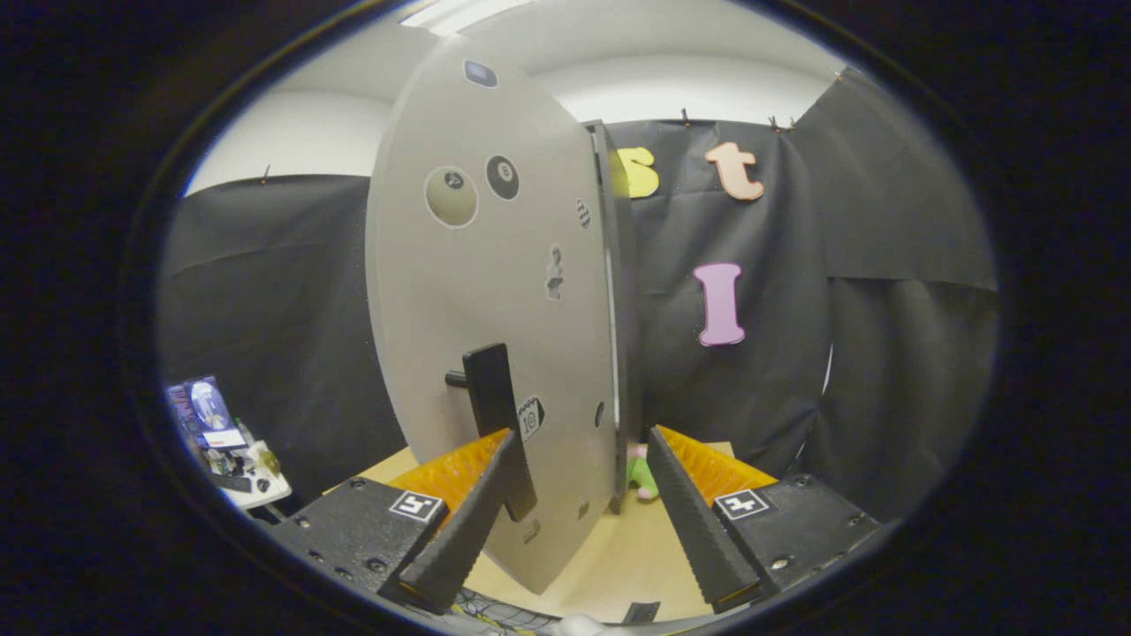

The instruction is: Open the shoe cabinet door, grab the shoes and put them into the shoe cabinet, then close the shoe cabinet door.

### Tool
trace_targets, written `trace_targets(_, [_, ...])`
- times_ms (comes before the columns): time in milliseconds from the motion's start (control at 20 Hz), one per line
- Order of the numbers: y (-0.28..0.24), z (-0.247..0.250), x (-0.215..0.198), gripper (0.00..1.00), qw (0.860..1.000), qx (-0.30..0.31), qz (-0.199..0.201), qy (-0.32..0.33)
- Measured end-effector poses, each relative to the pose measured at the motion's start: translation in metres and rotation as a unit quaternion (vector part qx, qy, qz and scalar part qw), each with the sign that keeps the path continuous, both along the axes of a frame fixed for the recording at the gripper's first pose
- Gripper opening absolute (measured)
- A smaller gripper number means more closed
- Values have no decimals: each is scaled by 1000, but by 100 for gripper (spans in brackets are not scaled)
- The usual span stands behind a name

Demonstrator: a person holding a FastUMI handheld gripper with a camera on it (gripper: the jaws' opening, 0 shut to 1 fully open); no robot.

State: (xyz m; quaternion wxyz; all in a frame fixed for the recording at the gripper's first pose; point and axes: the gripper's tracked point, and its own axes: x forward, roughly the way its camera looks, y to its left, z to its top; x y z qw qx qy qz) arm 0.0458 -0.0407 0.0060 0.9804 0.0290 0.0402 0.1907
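The grey shoe cabinet door (477, 291), dotted with small stickers, stands right in front of me, its free edge beside the dark cabinet frame (623, 309). A black bar handle (497, 415) sticks out of the door's lower half. My gripper (583, 446) is open, its fingers straddling the door's lower edge. The left finger (482, 503) lies against the handle's lower end, and the right finger (685, 503) is past the door's edge. A pink and green shoe (641, 477) peeks out on the wooden table just beyond the door, between the fingers.
The light wooden table (618, 565) carries the cabinet. Black cloth walls surround the booth. A small white side table (239, 468) with clutter sits off to the left, below table height. A small black object (641, 611) lies at the table's near edge.
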Motion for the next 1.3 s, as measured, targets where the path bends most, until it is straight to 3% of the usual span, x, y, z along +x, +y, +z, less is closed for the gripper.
trace_targets(350, [66,1,7,97,1000,-8,-26,5])
trace_targets(650, [146,0,33,97,1000,-24,-1,-3])
trace_targets(850, [159,-8,47,99,1000,-8,-25,5])
trace_targets(1300, [160,10,19,99,998,-8,-65,-22])
